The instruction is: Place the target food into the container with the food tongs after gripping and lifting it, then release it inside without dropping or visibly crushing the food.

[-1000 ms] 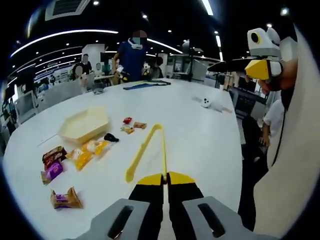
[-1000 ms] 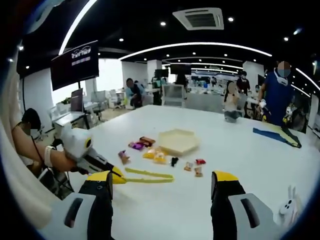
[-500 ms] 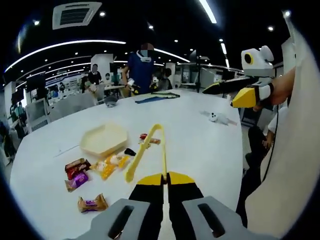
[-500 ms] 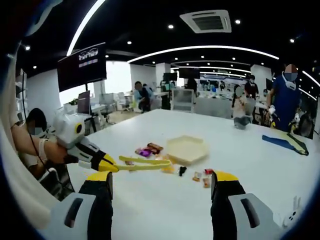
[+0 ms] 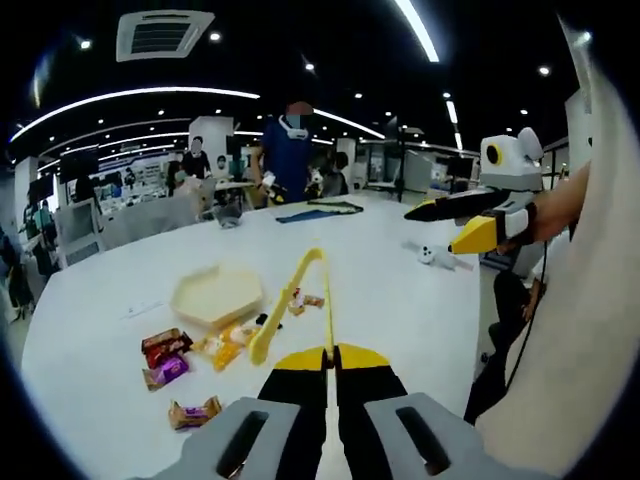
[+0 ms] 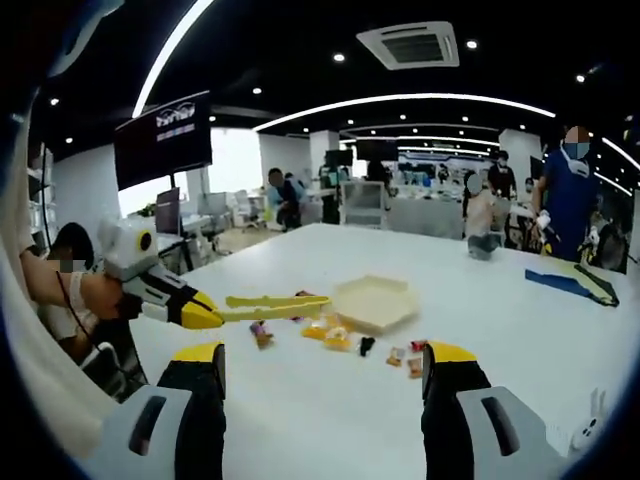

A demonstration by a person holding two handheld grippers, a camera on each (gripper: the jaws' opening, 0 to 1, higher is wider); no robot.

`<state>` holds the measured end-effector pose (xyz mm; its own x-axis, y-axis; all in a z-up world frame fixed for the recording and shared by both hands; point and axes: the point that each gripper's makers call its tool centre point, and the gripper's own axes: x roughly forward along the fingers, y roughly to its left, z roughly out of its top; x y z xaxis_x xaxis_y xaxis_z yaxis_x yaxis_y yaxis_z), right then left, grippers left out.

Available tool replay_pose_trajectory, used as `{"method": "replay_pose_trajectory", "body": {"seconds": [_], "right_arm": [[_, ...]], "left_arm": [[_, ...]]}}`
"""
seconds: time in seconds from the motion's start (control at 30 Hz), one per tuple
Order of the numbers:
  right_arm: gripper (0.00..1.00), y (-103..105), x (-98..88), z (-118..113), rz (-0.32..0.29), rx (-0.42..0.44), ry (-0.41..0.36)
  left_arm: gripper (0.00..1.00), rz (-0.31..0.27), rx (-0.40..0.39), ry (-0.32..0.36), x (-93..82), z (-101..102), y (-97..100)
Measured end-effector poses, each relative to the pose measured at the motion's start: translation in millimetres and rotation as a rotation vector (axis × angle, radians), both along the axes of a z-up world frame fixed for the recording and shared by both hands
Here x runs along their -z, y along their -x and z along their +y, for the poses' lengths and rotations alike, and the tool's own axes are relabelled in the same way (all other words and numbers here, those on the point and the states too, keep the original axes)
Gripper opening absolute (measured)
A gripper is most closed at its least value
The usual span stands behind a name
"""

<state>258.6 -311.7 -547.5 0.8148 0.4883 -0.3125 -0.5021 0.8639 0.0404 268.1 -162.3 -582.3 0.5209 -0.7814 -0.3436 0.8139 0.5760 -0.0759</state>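
While your left gripper (image 5: 330, 352) clamps the tongs (image 5: 296, 300), snacks (image 5: 222, 345) lie just short of the container (image 5: 216, 296), below their tips; right gripper (image 6: 318, 372) open.

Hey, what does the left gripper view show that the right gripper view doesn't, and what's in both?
Left gripper view alone: the right gripper from outside, jaws apart and holding nothing, plus a wrapped snack with purple print nearest the camera. Right gripper view alone: the left gripper from outside, shut on the yellow tongs, and a dark wall screen. Both: the tongs raised above the white table, the yellow container, scattered snacks, people behind.
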Motion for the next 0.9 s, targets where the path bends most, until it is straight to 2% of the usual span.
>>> {"method": "replay_pose_trajectory", "body": {"seconds": [0.13,0.33,0.57,0.67,0.9], "right_arm": [[0.82,-2,-7.5,0,-0.021,-0.005,-0.003],[0.82,-2,-15.7,1,-0.035,-0.016,-0.034],[0.82,5,-28.9,17,-0.031,-0.139,-0.097],[0.82,6,-40.7,23,-0.039,-0.194,-0.129],[0.83,6,-51.4,33,-0.05,-0.294,-0.127]], "left_arm": [[0.0,-0.022,-0.004,0.033,-21.3,4,1.8],[0.0,-0.042,0.018,0.05,-39.8,4,5.5],[0.0,-0.05,0.064,0.06,-53.3,2,16.5],[0.0,-0.052,0.097,0.068,-60.8,1,25.0],[0.0,-0.057,0.136,0.096,-75.0,-3,34.4]]}}
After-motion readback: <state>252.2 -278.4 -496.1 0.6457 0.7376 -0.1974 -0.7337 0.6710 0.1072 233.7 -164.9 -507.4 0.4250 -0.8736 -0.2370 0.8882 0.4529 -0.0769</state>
